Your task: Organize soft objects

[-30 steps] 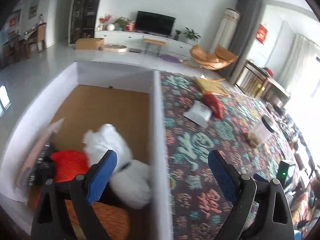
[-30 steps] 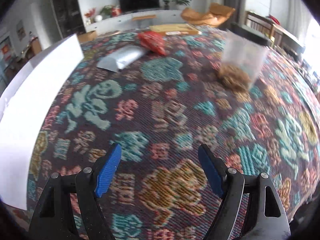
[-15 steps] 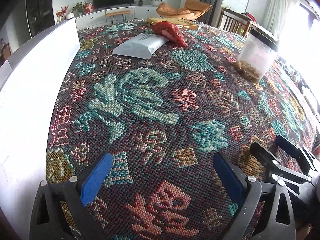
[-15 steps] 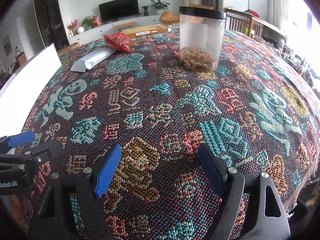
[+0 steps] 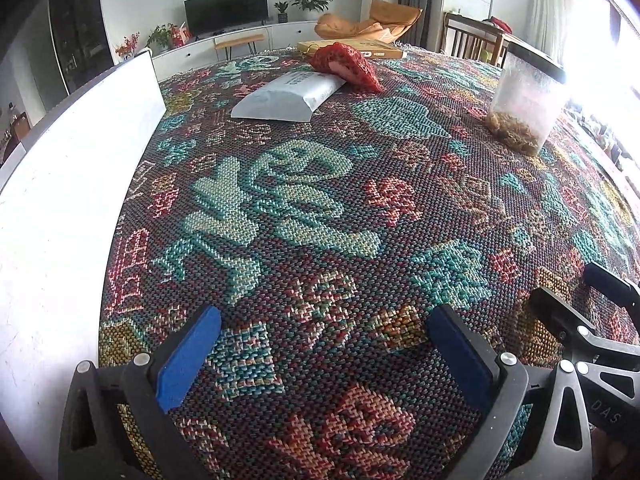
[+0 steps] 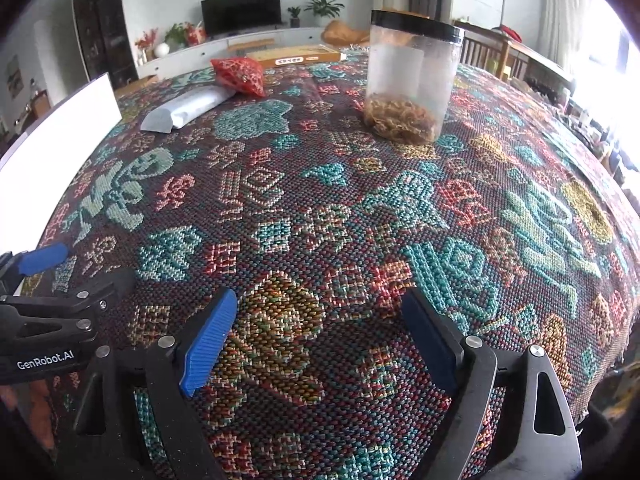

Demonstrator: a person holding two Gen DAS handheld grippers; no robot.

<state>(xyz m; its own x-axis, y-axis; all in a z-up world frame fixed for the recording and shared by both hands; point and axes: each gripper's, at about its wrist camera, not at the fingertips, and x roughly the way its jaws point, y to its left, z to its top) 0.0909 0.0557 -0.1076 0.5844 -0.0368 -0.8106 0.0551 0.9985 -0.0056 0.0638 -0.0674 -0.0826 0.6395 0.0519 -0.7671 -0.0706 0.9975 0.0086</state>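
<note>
A white padded packet (image 5: 288, 96) (image 6: 186, 106) lies on the patterned cloth, and a red net pouch (image 5: 346, 64) (image 6: 238, 74) rests against its far end. Both lie far ahead of the grippers. My left gripper (image 5: 324, 344) hovers low over the cloth beside the white box wall (image 5: 60, 184), its jaws still opening with nothing between them. My right gripper (image 6: 320, 334) hangs over the cloth close to the right of the left one; its jaws are opening too and hold nothing. Each gripper shows at the edge of the other's view.
A clear plastic jar with a black lid (image 6: 412, 76) (image 5: 528, 108) holds brown fibres at its bottom, right of the packet. A flat yellow box (image 6: 300, 57) lies at the table's far edge. Chairs and a TV cabinet stand beyond.
My left gripper swung out of the white box, where a white plush and red items lay, and came down over the cloth. The right view turned toward the jar. Both jaws widened.
</note>
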